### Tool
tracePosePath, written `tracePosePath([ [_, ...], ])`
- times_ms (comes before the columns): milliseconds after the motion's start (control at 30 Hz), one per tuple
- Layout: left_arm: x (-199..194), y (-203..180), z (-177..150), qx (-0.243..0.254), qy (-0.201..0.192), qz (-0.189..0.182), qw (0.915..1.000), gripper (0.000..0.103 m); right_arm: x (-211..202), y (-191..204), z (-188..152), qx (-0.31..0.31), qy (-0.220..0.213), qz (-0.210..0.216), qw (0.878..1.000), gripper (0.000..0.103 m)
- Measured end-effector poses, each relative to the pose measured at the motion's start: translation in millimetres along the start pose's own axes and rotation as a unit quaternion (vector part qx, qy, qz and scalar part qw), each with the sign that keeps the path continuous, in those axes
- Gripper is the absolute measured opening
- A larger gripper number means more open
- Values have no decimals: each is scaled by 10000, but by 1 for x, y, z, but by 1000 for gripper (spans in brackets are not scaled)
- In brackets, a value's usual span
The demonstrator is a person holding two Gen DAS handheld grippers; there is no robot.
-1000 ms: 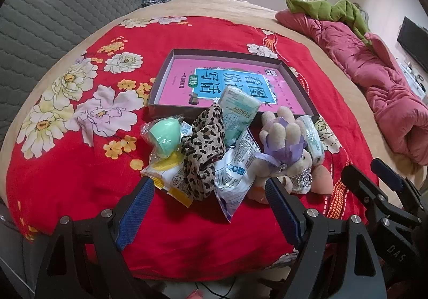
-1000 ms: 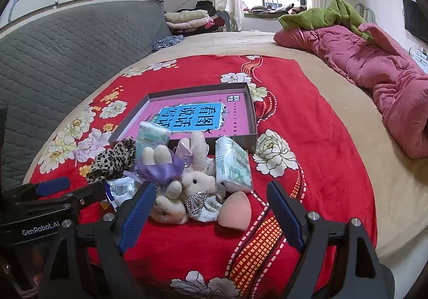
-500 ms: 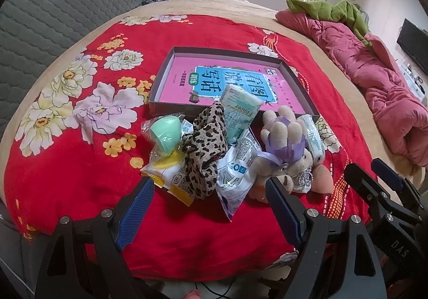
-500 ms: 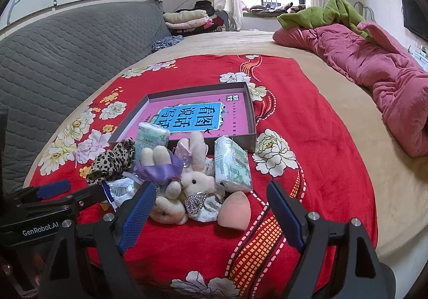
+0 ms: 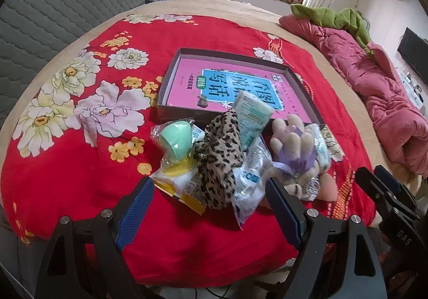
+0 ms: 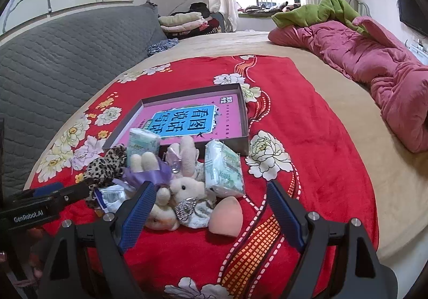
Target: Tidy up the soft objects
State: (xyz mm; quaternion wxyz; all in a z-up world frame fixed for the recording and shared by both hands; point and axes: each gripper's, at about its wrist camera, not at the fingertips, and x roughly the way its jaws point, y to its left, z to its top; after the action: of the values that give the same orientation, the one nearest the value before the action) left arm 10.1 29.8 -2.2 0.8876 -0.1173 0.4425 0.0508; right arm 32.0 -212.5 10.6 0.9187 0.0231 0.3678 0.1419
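leopard cloth (image 5: 219, 157) lying lengthwise toward shallow box (image 5: 171, 79), left gripper (image 5: 211, 208) and right gripper (image 6: 211, 208) fingers spread, empty

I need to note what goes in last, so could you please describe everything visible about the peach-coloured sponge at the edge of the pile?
The peach sponge is a smooth, matte, teardrop-shaped makeup puff that looks soft and foam-like. It lies on its side on the red floral blanket, its pointed end toward the box. It sits at the near right edge of the pile, against the plush rabbit, just below a tissue pack. No gripper touches it.
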Motion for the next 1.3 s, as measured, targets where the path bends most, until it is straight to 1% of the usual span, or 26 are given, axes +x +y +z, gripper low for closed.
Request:
tracePosePath([
  [167, 16, -1, 10, 45, 110, 43, 9999, 86, 15, -10, 1, 108, 120, -70, 9998, 84],
  [267, 21, -3, 14, 64, 129, -26, 9999, 82, 22, -13, 3, 87, 150, -131, 9998, 84],
  [333, 25, -4, 16, 46, 162, -197, 9997, 73, 27, -13, 4, 71, 166, -160, 9997, 84],
  [400, 27, -5, 19, 51, 177, -297, 9994, 71, 33, -14, 6, 63, 201, -184, 9996, 84],
  [433, 29, -6, 20, 81, 204, -325, 9992, 66, 38, -16, 7, 84, 224, -166, 9996, 84],
  [567, 37, -8, 24, 119, 328, -351, 9988, 55, 53, -20, 12, 196, 343, -80, 9992, 84],
  [600, 40, -8, 25, 130, 384, -336, 9986, 49, 57, -21, 13, 216, 390, -65, 9990, 84],
  [633, 42, -8, 25, 125, 419, -345, 9984, 46, 63, -23, 14, 260, 456, -24, 9986, 84],
  [667, 44, -7, 26, 105, 468, -367, 9982, 45, 68, -24, 15, 279, 501, -16, 9984, 84],
  [800, 52, -6, 28, 79, 584, -468, 9972, 28, 86, -26, 18, 286, 703, -33, 9971, 84],
  [833, 53, -5, 28, 62, 589, -481, 9971, 26, 90, -26, 19, 260, 741, -55, 9969, 84],
  [933, 56, -5, 30, 57, 620, -570, 9964, 24, 101, -26, 18, 173, 897, -85, 9958, 82],
  [1033, 59, -6, 31, 59, 656, -623, 9959, 21, 109, -23, 15, 43, 982, -152, 9950, 73],
  [1100, 61, -5, 32, 20, 675, -667, 9955, 19, 112, -23, 14, -58, 964, -179, 9952, 63],
  [1133, 63, -5, 33, 27, 683, -669, 9954, 18, 112, -22, 14, -80, 965, -198, 9951, 61],
  [1167, 63, -5, 33, 35, 687, -675, 9954, 17, 112, -24, 14, -69, 932, -192, 9954, 56],
  [1200, 64, -4, 33, 34, 680, -685, 9953, 16, 111, -25, 14, -78, 876, -160, 9960, 48],
  [1233, 65, -4, 33, 15, 692, -708, 9951, 14, 110, -26, 14, -81, 839, -171, 9963, 42],
  [1300, 66, -3, 33, -37, 691, -768, 9946, 12, 107, -29, 15, -86, 755, -136, 9970, 23],
])
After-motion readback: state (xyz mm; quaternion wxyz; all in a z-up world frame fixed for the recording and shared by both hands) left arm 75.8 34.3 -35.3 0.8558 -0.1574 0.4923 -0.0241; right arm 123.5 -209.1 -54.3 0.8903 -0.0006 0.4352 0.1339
